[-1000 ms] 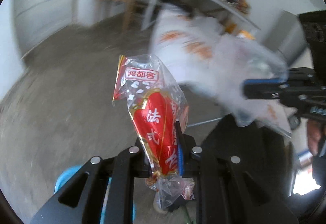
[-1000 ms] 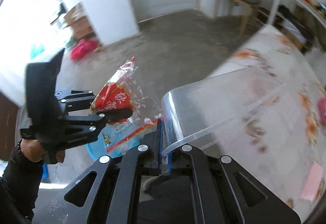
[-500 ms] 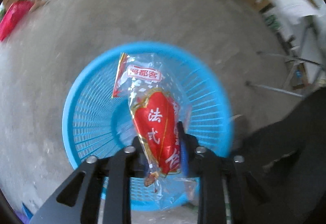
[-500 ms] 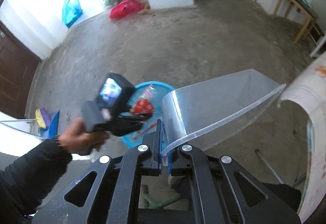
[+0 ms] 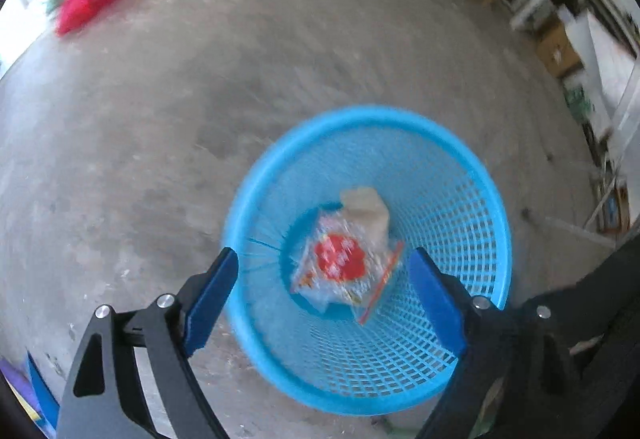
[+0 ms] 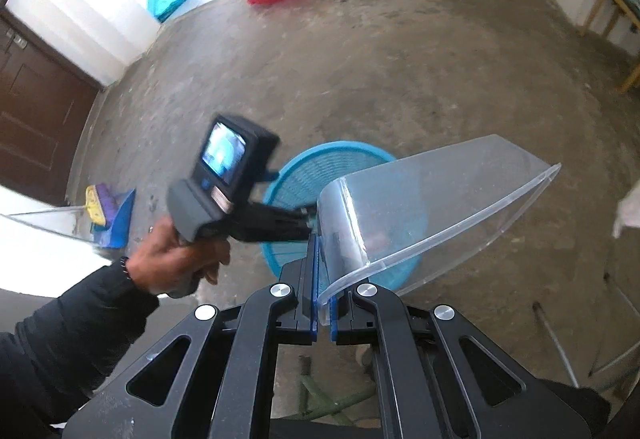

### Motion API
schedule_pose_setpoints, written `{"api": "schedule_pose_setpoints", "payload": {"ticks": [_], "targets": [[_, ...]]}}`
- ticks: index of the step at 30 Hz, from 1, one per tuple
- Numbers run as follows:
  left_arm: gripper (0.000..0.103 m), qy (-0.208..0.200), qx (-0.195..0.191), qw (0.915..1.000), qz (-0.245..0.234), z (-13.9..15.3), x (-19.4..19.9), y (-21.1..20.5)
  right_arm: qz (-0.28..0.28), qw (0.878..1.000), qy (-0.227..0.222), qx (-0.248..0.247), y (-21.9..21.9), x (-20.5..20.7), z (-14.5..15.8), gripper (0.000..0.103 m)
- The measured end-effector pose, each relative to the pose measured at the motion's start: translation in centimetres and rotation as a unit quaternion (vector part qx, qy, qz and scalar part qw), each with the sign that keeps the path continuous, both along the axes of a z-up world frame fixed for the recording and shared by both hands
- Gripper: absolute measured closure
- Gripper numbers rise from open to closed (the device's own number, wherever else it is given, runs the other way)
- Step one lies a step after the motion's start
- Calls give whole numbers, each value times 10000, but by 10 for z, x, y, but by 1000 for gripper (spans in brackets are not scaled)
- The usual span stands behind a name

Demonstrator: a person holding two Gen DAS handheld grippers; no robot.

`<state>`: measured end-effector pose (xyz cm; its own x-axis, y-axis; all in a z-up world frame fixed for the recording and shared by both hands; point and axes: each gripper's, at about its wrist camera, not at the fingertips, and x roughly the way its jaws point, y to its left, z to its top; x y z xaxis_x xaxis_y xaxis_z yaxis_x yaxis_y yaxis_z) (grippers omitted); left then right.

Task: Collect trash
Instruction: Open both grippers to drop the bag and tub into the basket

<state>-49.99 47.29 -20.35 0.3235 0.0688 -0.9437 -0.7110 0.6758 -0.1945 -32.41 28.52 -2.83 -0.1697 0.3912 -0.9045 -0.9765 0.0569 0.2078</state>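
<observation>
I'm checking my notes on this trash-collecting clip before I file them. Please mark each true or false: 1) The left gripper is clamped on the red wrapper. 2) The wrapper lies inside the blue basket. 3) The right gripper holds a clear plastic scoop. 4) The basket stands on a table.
1) False. The left gripper is open, its fingers wide apart, holding nothing.
2) True. The red wrapper lies at the bottom of the blue basket, beside a pale crumpled piece.
3) True. The right gripper is shut on the clear scoop.
4) False. The basket stands on the concrete floor.
</observation>
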Motion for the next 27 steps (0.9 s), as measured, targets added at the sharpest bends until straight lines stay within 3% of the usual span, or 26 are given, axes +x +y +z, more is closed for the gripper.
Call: {"api": "schedule_pose_setpoints", "payload": {"ticks": [8,9,10,12,14,20,27], "targets": [[18,-226,48,9966,788,16,-56,34,579,9954,-537,-539,32,-44,-65,100],[18,-230,35,9965,802,17,-59,35,626,9937,-673,-644,37,-46,-75,95],[18,-228,51,9964,817,18,-60,36,757,9890,-927,-868,42,-50,-91,88],[18,-235,44,9963,824,21,-59,34,875,9825,-1256,-1058,48,-52,-112,34],[18,-250,68,9966,783,26,-55,32,903,9781,-1550,-1056,49,-52,-125,20],[16,-269,135,9979,578,27,-39,25,792,9776,-1579,-1140,34,-40,-129,8],[15,-326,194,9989,273,38,-10,11,429,9842,-1440,-935,19,-16,-110,8]]}}
